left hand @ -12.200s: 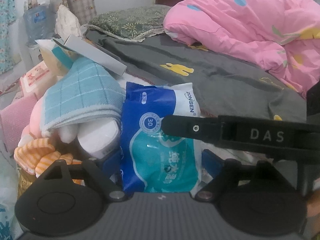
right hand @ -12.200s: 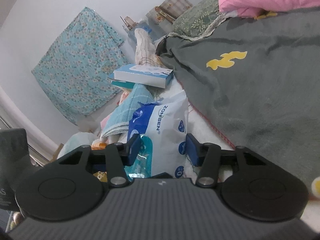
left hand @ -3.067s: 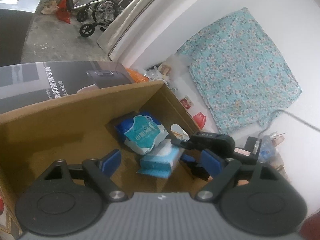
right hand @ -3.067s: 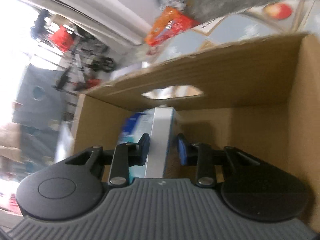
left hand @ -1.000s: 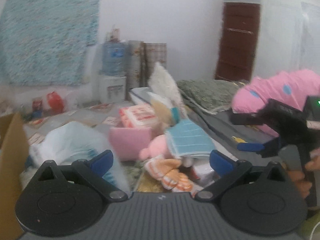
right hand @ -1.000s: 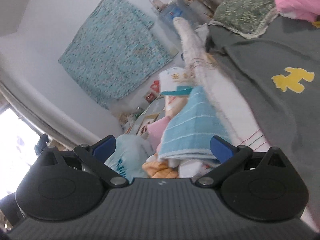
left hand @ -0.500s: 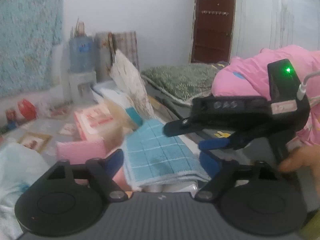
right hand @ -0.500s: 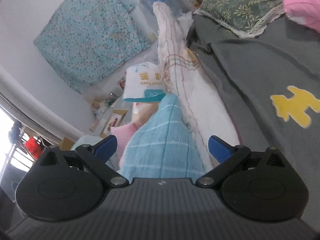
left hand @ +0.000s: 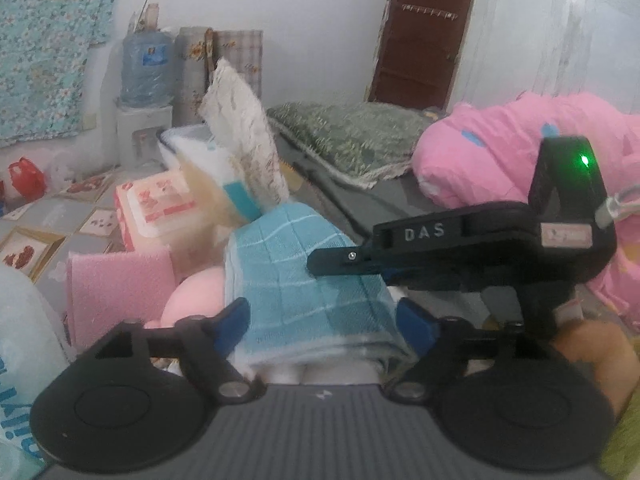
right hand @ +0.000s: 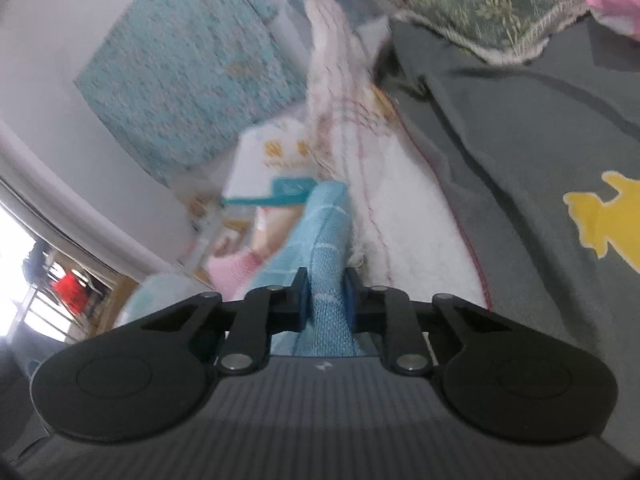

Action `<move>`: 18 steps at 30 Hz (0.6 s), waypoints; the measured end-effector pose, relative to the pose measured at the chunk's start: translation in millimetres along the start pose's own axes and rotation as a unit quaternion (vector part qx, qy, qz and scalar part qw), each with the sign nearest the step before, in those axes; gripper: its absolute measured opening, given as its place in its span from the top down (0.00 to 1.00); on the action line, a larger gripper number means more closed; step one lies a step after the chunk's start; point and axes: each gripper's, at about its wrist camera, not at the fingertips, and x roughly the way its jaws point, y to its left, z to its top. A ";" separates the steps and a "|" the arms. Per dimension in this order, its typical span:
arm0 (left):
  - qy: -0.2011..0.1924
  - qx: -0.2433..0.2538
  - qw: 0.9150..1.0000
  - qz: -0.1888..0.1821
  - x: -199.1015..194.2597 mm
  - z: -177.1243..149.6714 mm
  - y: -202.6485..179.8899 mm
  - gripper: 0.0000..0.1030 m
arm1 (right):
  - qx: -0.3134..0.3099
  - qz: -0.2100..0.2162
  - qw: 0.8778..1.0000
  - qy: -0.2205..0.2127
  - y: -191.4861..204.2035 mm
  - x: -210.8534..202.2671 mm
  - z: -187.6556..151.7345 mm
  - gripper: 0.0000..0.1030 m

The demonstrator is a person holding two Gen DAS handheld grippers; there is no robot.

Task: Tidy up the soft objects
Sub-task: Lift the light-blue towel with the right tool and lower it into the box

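"DAS" stands on the right tongs' (left hand: 348, 258) black arm.

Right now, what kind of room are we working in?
Most likely a lived-in bedroom: a bed with a grey sheet, a green floral pillow and a pink quilt, plus a brown door behind.

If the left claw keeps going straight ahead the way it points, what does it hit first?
Most likely the blue checked towel, which already lies between the opening jaws of the left claw. The right claw is pinching that same towel from the side.
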 end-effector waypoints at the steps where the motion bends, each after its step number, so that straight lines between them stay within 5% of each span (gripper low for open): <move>1: -0.006 -0.001 1.000 -0.003 -0.1 2.4 -1.0 0.15 | -0.002 0.009 1.000 -0.007 1.3 -4.4 -0.7 0.86; 6: -0.019 -0.017 0.999 -0.020 -3.6 9.5 -3.1 0.15 | 0.021 0.069 0.997 -0.027 3.2 -25.5 -3.0 0.86; 11: -0.035 -0.039 0.997 -0.049 -16.6 14.8 -2.4 0.27 | 0.036 0.127 0.991 -0.037 11.4 -45.5 -3.1 0.87; 18: -0.081 -0.061 0.993 -0.057 -65.8 20.2 2.1 0.27 | 0.004 0.175 0.984 -0.027 58.7 -61.2 -4.3 0.87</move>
